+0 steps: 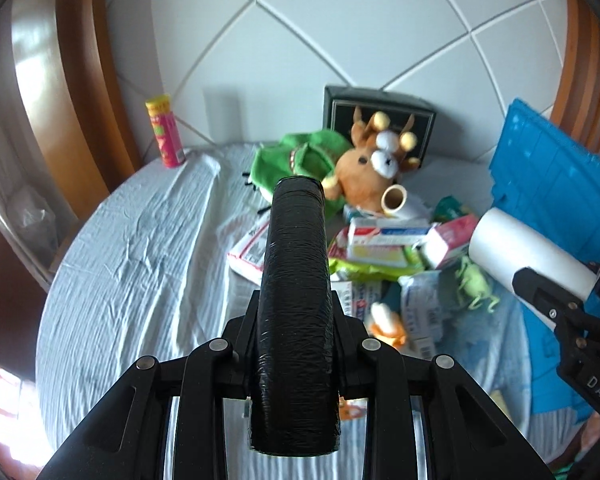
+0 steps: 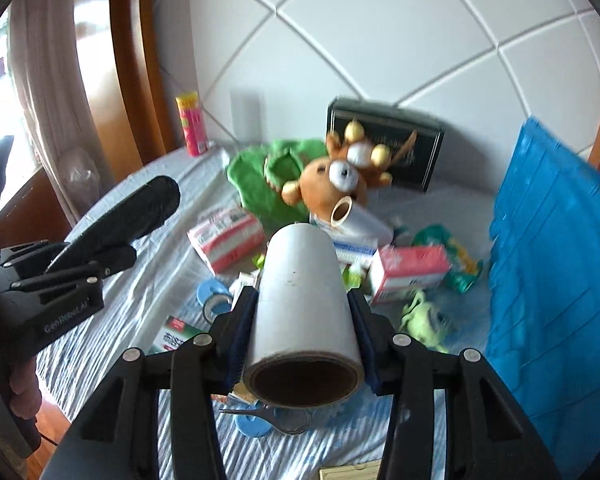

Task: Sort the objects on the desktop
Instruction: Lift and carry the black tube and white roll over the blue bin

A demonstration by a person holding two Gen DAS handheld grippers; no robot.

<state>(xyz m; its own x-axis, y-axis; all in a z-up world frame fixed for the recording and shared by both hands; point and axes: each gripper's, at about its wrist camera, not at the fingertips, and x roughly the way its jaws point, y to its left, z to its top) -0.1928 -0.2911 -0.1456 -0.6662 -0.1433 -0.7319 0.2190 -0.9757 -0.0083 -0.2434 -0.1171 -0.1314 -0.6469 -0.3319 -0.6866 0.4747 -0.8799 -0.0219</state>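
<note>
My left gripper (image 1: pixel 296 320) is shut on a black wrapped roll (image 1: pixel 294 280) and holds it above the striped sheet (image 1: pixel 140 260). It also shows in the right wrist view (image 2: pixel 140 208) at the left. My right gripper (image 2: pixel 302 320) is shut on a white roll with a cardboard core (image 2: pixel 304 304), held above the pile; it shows in the left wrist view (image 1: pixel 528 256) at the right. A pile of boxes (image 2: pixel 408 270), packets and a clear film roll (image 2: pixel 356 216) lies ahead. A brown plush deer (image 1: pixel 370 164) lies on a green plush (image 1: pixel 296 156).
A blue crate (image 2: pixel 552 260) stands at the right. A black box (image 1: pixel 380 116) leans on the padded headboard. A pink and yellow can (image 1: pixel 166 132) stands at the back left. A small green toy (image 2: pixel 426 320), tape rolls (image 2: pixel 214 296) and scissors (image 2: pixel 276 420) lie on the sheet.
</note>
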